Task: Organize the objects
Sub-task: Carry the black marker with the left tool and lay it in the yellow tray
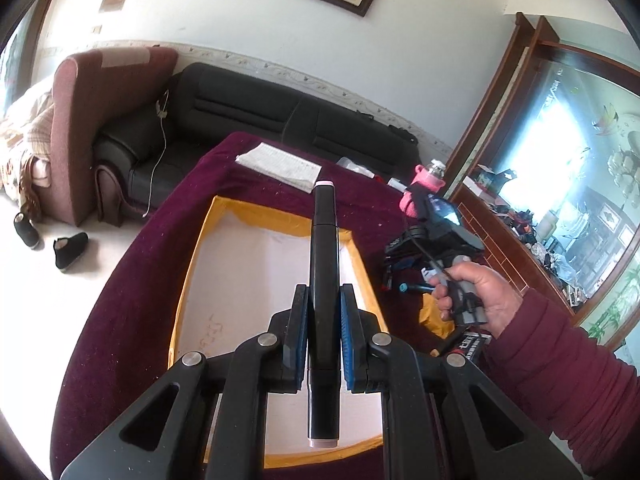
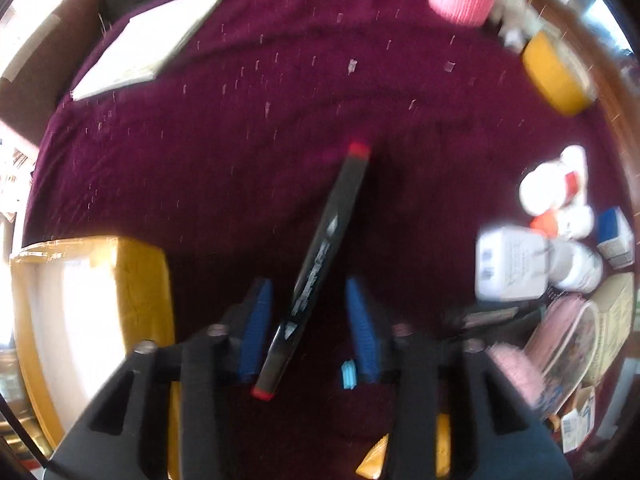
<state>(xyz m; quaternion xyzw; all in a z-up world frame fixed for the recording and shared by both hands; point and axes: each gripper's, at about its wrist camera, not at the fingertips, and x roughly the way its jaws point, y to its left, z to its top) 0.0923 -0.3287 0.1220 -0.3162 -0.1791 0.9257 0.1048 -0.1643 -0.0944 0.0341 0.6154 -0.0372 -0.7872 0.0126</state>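
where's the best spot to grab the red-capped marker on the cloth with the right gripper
Grip the red-capped marker at mid-barrel, coming straight down from above with the right gripper. It lies flat on the maroon cloth, long and slim, so the fingers should close across its narrow width. It sits tilted between the blue pads, so turning the wrist a little to square them up would help.

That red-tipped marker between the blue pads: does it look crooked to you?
Yes. The red-capped marker lies slanted across the right gripper, nearer one pad, with a clear gap to the other pad. The frame is blurred.
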